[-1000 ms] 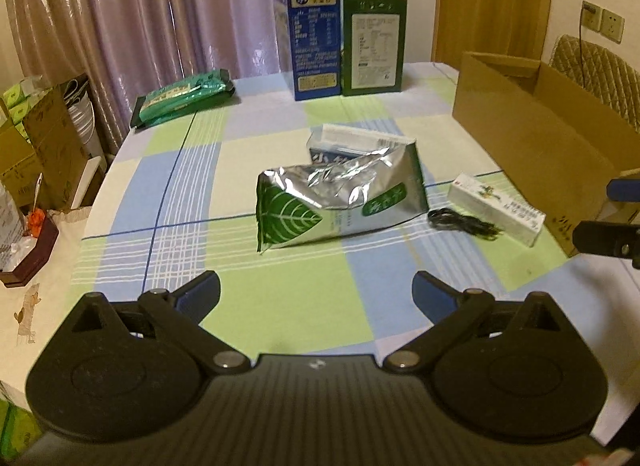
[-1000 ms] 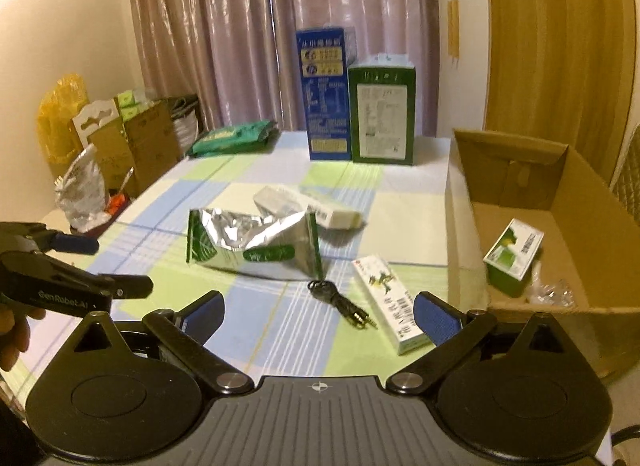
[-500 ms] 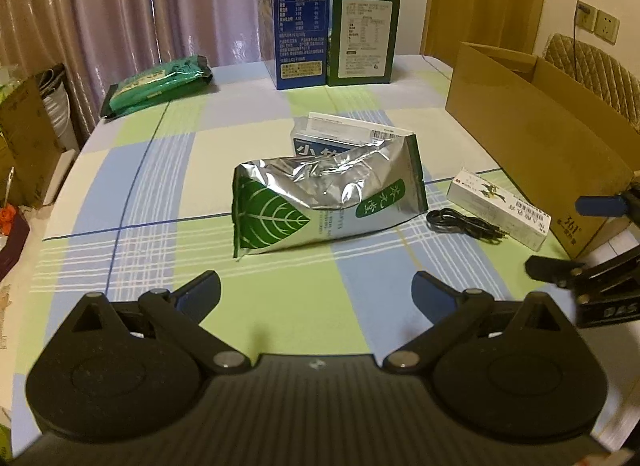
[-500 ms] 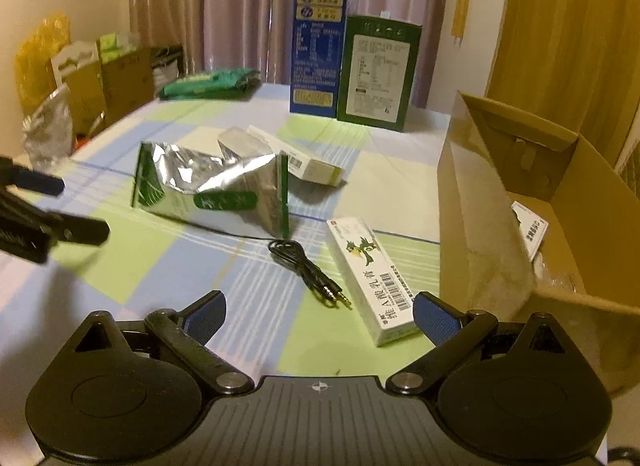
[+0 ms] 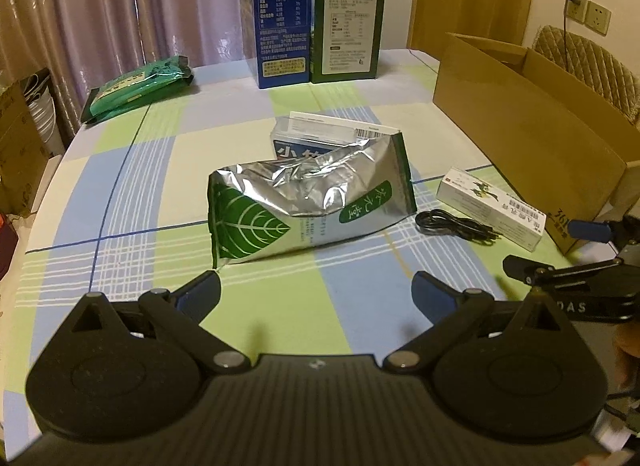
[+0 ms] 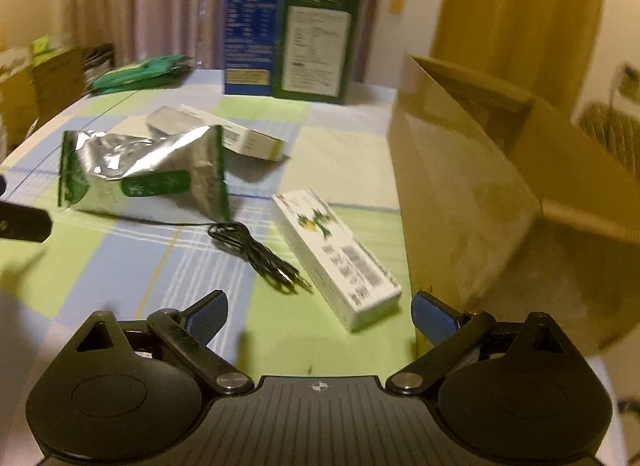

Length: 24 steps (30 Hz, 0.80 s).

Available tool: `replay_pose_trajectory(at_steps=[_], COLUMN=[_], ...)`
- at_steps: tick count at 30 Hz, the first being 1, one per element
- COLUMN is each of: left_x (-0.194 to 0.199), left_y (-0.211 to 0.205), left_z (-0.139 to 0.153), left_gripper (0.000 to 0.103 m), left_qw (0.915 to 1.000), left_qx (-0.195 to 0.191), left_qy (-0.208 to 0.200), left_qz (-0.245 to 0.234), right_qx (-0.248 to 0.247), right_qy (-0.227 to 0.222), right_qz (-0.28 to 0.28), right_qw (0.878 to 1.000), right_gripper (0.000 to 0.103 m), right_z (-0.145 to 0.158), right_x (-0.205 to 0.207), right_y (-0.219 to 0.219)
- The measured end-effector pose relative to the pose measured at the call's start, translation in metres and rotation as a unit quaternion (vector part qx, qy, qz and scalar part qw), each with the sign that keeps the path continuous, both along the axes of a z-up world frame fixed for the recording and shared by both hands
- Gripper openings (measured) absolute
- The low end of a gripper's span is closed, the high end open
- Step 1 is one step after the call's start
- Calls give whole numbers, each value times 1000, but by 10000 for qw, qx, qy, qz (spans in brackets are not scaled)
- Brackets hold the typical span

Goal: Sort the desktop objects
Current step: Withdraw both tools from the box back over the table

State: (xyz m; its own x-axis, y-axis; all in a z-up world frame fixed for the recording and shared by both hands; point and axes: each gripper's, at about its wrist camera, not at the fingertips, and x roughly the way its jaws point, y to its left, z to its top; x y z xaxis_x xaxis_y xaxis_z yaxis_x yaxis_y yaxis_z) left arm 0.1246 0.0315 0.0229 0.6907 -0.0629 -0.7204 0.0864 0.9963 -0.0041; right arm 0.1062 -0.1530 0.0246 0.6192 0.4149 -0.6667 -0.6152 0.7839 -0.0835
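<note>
Two views here, left wrist first. The left gripper (image 5: pixel 316 292) has its jaws spread wide with nothing in them, hovering over the checked table (image 5: pixel 132 193). The foil bag (image 5: pixel 310 201) lies on its side straight ahead, centred on the gap between the jaws but clear of both tips. A white box (image 5: pixel 332 133) sits right behind the bag, touching it. Off to the right there's a black cable (image 5: pixel 456 225), then a slim carton (image 5: pixel 490 199) just beside it, then the cardboard box (image 5: pixel 528 133). The right gripper (image 5: pixel 560 250) pokes in from the right edge, near the carton's end.

Right wrist view is pretty blurry. The right gripper (image 6: pixel 320 316) is also wide open and empty. The slim carton (image 6: pixel 336 256) lies diagonally just ahead, its near end between the jaws' line and closer to the right tip. The cable (image 6: pixel 260 256) is just left of it, the foil bag (image 6: pixel 144 173) further back left. The cardboard box (image 6: pixel 464 189) stands right beside the right jaw.
</note>
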Motion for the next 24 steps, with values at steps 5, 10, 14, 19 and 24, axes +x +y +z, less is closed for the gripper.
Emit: replay_pose_trajectory(at_steps=[5,10,14,19,24], left_x=[0,0,1,0,0], left_y=[1,1,2,4,4], left_z=[-1,-2,-3,-2,-3], left_gripper=[100,100,100,100,100], left_qw=[10000,10000,10000,9999,9999], left_qx=[-52,-58,-47,-66,-62], left_qy=[6,38,58,39,55], left_qz=[32,34,59,92,91], right_qx=[325,610,672,643,556], right_qy=[131,247,312,381,126], right_qz=[-380,-477,-471,138,301], right_qw=[9987,9967,9961,9971,9979], right_gripper=[96,96,96,92,90], right_z=[-6,-9,-13,-17,-12], right_x=[8,10,10,-1,-11], right_y=[-9,-9,-5,5,11])
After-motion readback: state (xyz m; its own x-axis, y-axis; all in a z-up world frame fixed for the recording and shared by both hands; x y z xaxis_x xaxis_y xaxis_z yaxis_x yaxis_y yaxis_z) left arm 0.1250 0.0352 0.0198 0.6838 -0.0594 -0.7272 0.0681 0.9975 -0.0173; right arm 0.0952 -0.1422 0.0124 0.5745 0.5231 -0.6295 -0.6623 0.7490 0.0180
